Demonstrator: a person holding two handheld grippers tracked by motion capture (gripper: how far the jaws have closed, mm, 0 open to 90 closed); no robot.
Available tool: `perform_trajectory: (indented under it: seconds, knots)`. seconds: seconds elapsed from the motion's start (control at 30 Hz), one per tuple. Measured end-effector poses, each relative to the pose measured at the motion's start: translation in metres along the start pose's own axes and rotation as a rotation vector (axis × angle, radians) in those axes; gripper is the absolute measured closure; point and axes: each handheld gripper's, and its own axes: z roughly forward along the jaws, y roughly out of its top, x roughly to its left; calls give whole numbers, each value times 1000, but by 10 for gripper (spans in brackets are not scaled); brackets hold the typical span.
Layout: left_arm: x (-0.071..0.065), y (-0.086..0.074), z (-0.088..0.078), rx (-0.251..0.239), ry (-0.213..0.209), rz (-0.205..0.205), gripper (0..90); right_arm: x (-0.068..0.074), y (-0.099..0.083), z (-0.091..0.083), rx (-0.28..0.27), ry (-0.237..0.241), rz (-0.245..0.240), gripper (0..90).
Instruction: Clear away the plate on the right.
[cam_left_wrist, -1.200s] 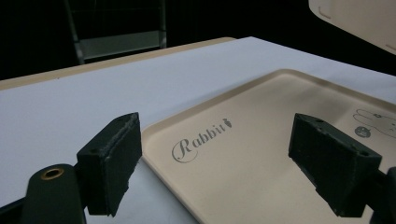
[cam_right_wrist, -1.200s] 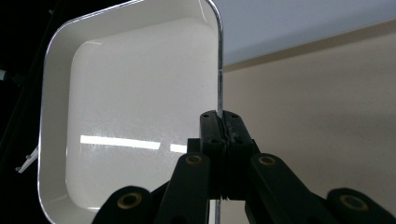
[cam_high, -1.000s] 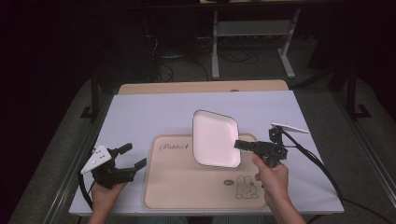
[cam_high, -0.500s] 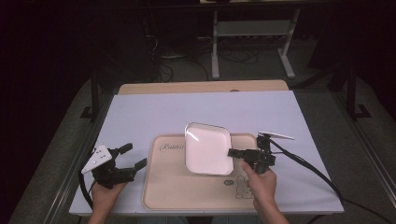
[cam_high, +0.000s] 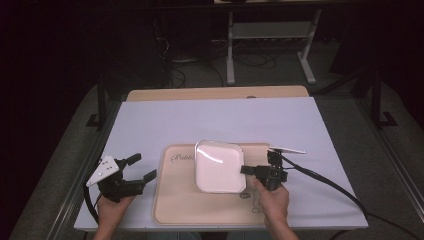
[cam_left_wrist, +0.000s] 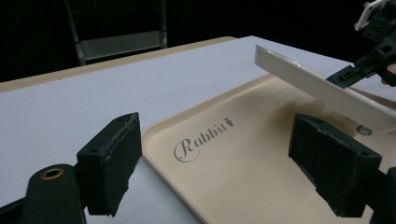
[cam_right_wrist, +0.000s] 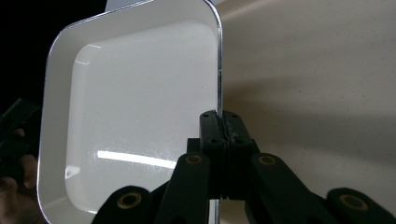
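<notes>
High view: one white plate (cam_high: 218, 166), one beige tray (cam_high: 175, 200), two claws.

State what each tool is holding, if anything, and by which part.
The right tool grips the white square plate by its rim, on the edge nearest that tool. The left tool is open and holds nothing.

The square white plate (cam_right_wrist: 130, 116) at centre frame looks like glazed ceramic, glossy enough to carry a bright streak of reflected light. Beneath it the beige tray (cam_left_wrist: 243, 186) appears to be smooth matt plastic with a faint speckle and dark printed lettering. The bench (cam_high: 250, 122) is covered by a flat, matt pale sheet. The left hand-held gripper (cam_left_wrist: 229, 163) has dull black jaws with rough-edged, foam-like pads (cam_left_wrist: 109, 168).
</notes>
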Motion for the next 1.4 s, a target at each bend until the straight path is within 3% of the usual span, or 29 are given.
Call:
perform_trajectory:
  seconds: [0.3,1.13,1.4]
  knots:
    - [0,0,-1,0,3,4,167,-4,-2,5,12,-32,-6,880]
    - [0,0,-1,0,5,0,167,-14,-2,5,5,-38,41,847]
    - [0,0,-2,-8,6,2,168,-15,-1,4,-7,-68,39,841]
